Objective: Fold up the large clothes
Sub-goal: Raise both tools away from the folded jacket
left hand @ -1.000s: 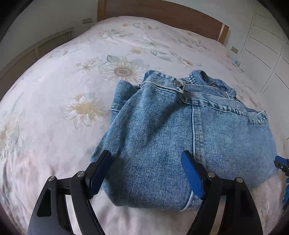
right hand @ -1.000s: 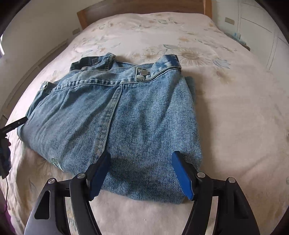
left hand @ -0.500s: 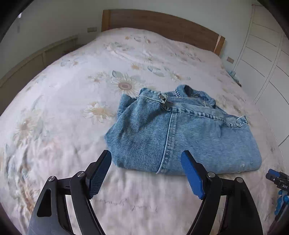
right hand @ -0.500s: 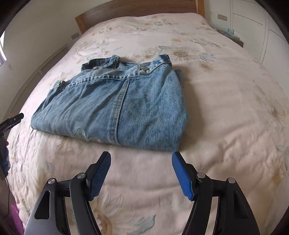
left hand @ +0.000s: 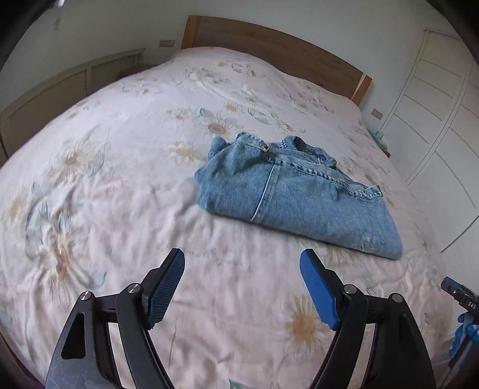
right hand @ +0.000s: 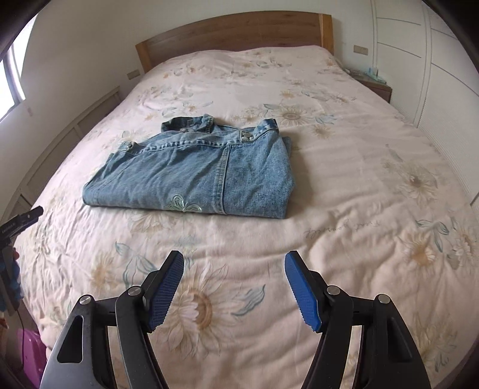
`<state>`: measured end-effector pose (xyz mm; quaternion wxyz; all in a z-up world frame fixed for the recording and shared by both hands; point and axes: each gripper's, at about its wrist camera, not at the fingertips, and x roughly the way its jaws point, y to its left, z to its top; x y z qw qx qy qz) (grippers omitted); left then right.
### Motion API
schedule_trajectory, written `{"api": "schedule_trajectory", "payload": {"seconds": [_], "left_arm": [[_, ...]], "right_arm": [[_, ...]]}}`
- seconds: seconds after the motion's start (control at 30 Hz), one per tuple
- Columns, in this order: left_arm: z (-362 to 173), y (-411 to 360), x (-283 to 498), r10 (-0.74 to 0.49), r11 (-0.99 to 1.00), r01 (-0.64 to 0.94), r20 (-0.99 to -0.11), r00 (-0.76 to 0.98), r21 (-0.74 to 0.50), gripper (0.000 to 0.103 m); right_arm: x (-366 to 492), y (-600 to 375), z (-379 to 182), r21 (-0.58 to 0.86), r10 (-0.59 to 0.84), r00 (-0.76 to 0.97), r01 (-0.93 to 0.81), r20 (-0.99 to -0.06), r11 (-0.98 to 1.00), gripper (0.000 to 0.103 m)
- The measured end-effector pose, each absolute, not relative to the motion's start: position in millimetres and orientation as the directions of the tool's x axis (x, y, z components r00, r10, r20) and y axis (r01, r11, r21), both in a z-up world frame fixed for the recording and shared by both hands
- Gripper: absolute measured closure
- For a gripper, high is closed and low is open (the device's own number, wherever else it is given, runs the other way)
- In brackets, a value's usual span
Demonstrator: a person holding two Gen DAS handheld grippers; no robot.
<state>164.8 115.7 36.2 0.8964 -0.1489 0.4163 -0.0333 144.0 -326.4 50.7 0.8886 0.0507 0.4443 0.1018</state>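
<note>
A blue denim garment [left hand: 293, 191] lies folded into a flat rectangle on the bed, its waistband and metal buttons toward the headboard. It also shows in the right wrist view [right hand: 203, 176], with a pale embroidered flower at its near edge. My left gripper [left hand: 242, 269] is open and empty, held above the bedspread well short of the garment. My right gripper [right hand: 233, 266] is open and empty too, back from the garment's near edge. Part of the other gripper shows at the edge of each view.
The bed has a pale floral bedspread [right hand: 344, 185] and a wooden headboard [right hand: 239, 27]. White wardrobe doors [left hand: 434, 125] stand along one side, with a small nightstand [right hand: 374, 83] beside them. A low wall panel [left hand: 60, 89] runs along the other side.
Both grippers have pulled back and up from the folded denim garment; a second ago their fingers were right at its near edge. The garment has stayed in place.
</note>
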Motion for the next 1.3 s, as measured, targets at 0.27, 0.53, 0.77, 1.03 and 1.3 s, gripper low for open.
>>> {"api": "schedule_trajectory", "payload": {"seconds": [0.27, 0.53, 0.77, 1.03, 1.3], "left_arm": [[31.6, 143.8, 122.0, -0.181, 0.932, -0.125, -0.735, 0.654, -0.34, 0.027], [12.2, 183.3, 94.5, -0.198, 0.87, -0.224, -0.727, 0.657, -0.44, 0.027], [-3.6, 193.3, 105.2, -0.25, 0.796, -0.263, -0.691, 0.678, -0.545, 0.019], [-19.8, 171.3, 154.1, -0.313, 0.77, -0.23, -0.665, 0.678, -0.596, 0.019], [-14.2, 175.7, 218.1, -0.336, 0.783, -0.165, -0.631, 0.699, -0.6, 0.019]], "right_arm": [[103.4, -324.2, 69.1, 0.169, 0.2, 0.607, -0.108, -0.769, 0.98, 0.031], [83.3, -330.5, 75.6, 0.154, 0.152, 0.625, -0.051, -0.765, 0.987, 0.026], [88.1, -342.3, 60.0, 0.153, 0.123, 0.605, -0.002, -0.787, 0.988, 0.025], [113.3, -345.5, 33.9, 0.134, 0.106, 0.574, 0.007, -0.812, 0.991, 0.025], [142.8, -353.9, 3.7, 0.139, 0.115, 0.536, 0.005, -0.836, 0.99, 0.025]]}}
